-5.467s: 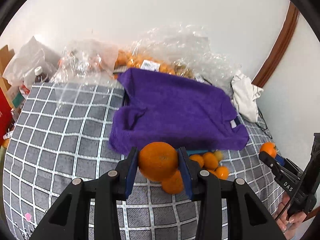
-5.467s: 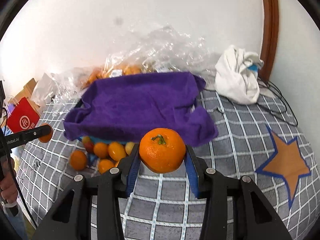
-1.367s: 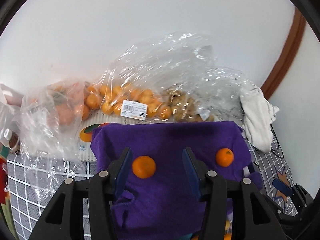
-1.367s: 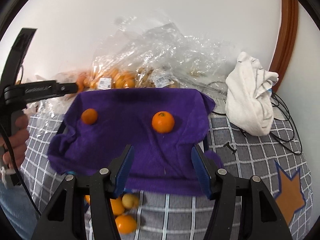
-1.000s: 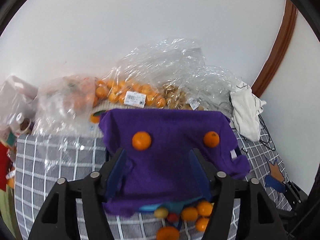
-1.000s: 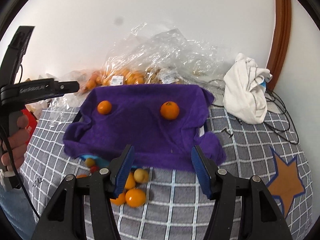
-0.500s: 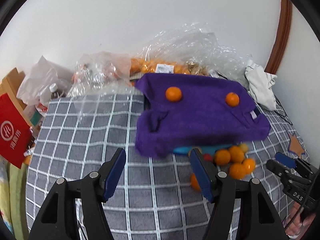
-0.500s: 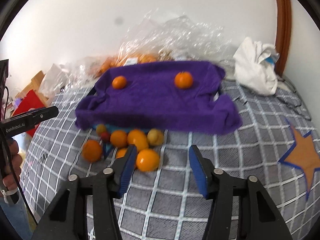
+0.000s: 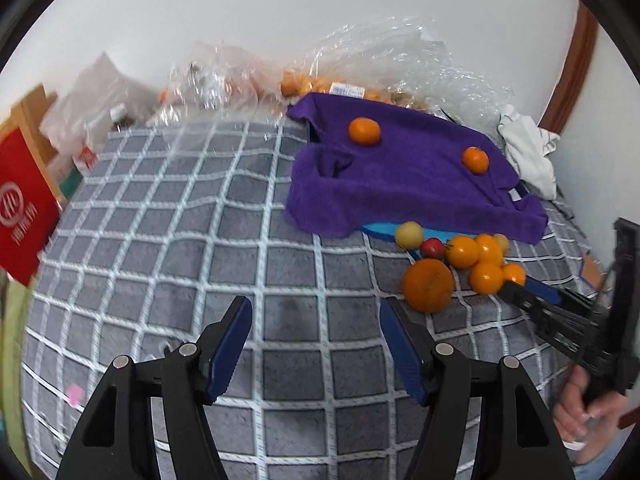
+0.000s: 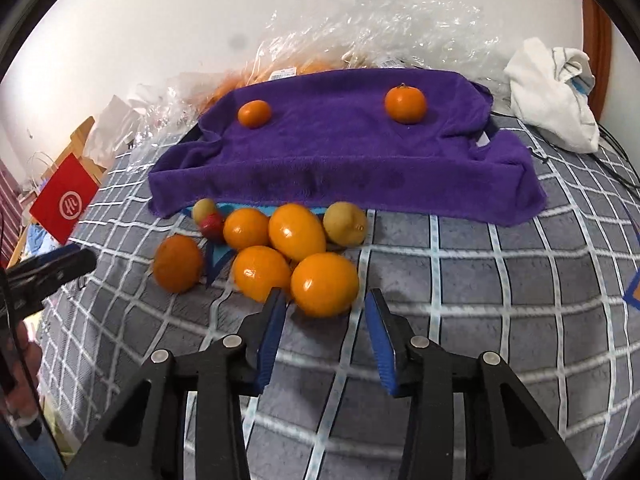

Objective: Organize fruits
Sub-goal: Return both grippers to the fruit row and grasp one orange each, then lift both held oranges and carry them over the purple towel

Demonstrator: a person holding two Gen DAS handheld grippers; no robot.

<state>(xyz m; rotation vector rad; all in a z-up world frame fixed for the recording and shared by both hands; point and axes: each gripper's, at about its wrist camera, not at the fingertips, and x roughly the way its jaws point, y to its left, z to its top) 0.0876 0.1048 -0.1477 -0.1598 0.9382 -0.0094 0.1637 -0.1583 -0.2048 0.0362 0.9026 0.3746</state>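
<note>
While both grippers hover over the grey checked blanket, neither holds anything. Left gripper: jaws wide apart, empty, over bare blanket, well left of the fruit pile. Right gripper: jaws apart, tips just short of the nearest orange fruit, which sits roughly in line with the gap; contact unclear.

Fruit pile lies on the blanket just in front of the purple towel. Oval orange fruit in the middle of the pile, long axis tilted, running from upper left to lower right. Another orange fruit touches the left fingertip area. Round mandarin sits at the pile's left, slightly apart. Small red fruit and two yellowish ones sit at the towel's edge; the right yellowish one's nub end points right.

Two mandarins rest on top of the towel, well apart: left one, right one with stem up.

Behind the towel: clear plastic bags. White cloth at right. Red bag at left.
</note>
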